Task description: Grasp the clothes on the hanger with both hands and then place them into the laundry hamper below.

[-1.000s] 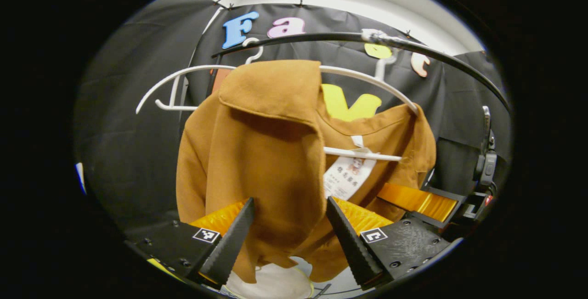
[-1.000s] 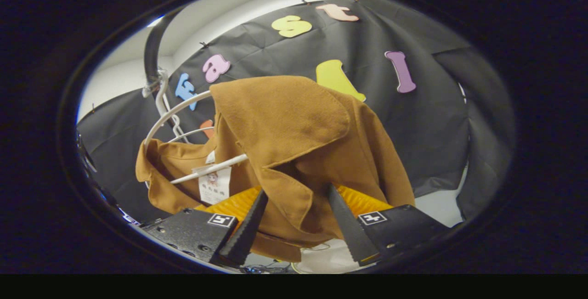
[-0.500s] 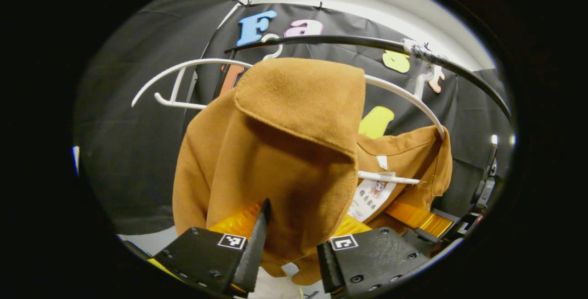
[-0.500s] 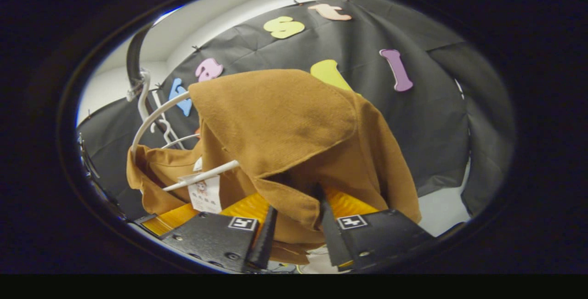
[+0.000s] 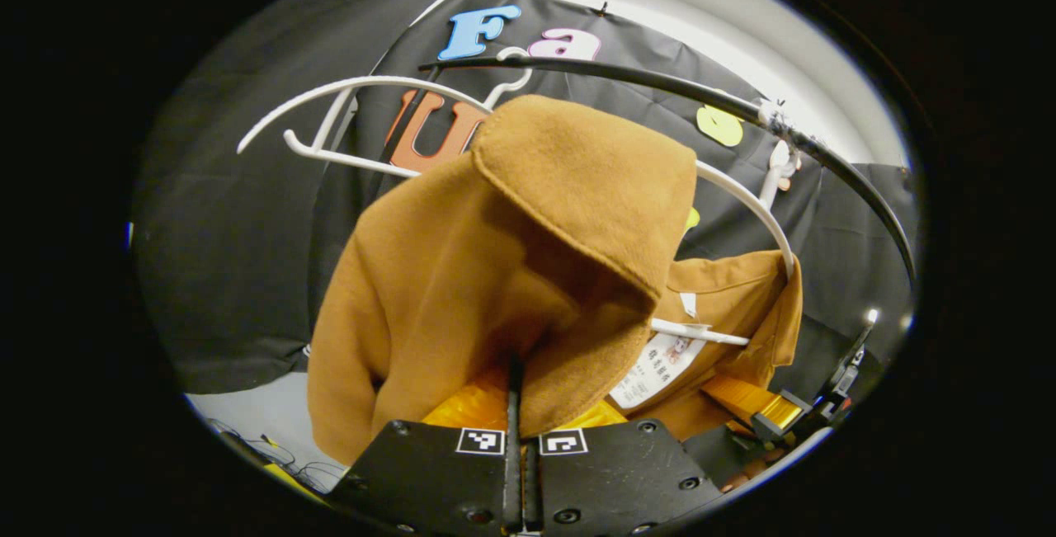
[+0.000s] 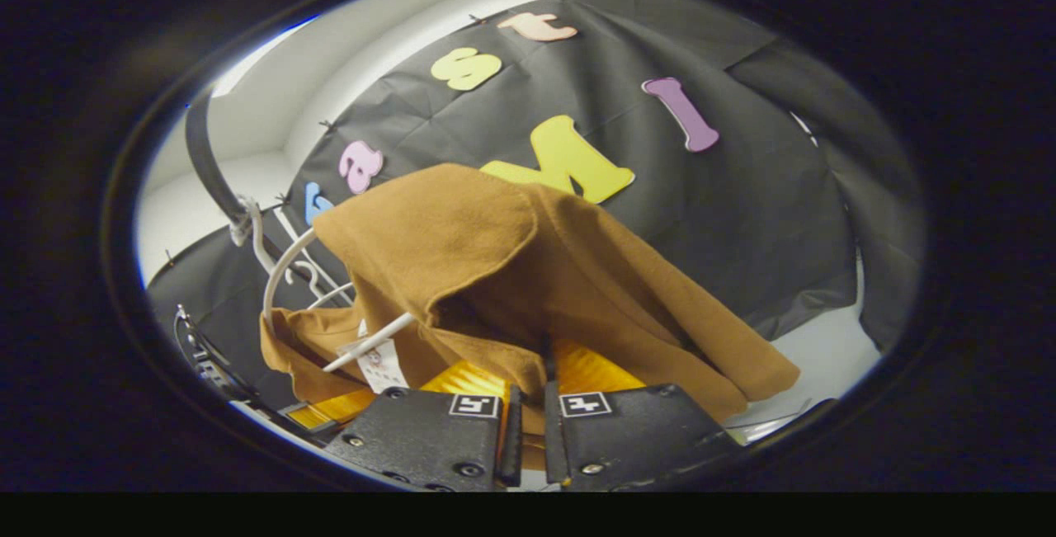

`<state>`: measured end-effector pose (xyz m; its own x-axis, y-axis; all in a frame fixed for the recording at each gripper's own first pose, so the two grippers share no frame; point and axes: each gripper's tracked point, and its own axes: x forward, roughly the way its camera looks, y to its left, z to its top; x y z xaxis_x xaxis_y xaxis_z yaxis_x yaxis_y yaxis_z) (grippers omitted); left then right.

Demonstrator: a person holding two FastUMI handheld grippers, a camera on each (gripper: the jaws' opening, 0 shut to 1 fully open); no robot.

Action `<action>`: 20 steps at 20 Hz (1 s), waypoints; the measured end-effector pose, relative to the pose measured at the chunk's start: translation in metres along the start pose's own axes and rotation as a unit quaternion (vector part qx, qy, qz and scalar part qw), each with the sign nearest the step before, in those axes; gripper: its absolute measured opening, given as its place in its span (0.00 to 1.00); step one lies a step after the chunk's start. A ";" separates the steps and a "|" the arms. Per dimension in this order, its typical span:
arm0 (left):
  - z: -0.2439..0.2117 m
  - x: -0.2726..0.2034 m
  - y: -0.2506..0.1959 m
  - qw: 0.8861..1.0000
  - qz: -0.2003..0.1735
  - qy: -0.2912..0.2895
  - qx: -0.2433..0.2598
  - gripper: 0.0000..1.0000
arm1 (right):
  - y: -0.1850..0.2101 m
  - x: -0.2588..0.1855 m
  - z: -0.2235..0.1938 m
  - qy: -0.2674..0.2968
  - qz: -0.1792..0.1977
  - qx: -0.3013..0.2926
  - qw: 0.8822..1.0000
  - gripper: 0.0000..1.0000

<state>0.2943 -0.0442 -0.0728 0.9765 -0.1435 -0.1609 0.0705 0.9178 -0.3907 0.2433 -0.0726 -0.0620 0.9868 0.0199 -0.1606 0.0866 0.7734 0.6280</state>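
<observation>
left claw (image 5: 518,405) clamped on brown jacket (image 5: 462,273) | right claw (image 6: 528,405) likewise | tag (image 5: 656,360) print seemingly unreadable

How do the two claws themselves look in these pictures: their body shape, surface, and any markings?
The left claw has two flat black plastic blocks with visible screw heads, each carrying a small square black-and-white marker near the inner edge. Ribbed glossy orange panels sit behind the blocks. The right claw is built the same way, with its own pair of markers. No cable on either can be made out.

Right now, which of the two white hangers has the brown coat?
The nearer white hanger carries the brown coat; the farther hanger on the black rail hangs bare.
</observation>
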 end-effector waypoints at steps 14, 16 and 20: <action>0.071 -0.047 0.025 0.996 -0.019 -0.068 -0.054 0.01 | 0.005 -0.031 0.078 -0.034 0.081 0.151 0.985 0.11; 0.079 -0.052 0.030 0.995 -0.022 -0.072 -0.058 0.01 | 0.003 -0.032 0.085 -0.042 0.083 0.156 0.983 0.11; 0.094 -0.061 0.039 0.994 -0.020 -0.084 -0.065 0.01 | 0.004 -0.028 0.105 -0.060 0.091 0.160 0.981 0.12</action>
<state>0.2567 0.0354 0.0070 0.9945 -0.1047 0.0055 0.0928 0.8555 -0.5095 0.2300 -0.1366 0.0254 0.9973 0.0488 0.0556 -0.0730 0.5245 0.8483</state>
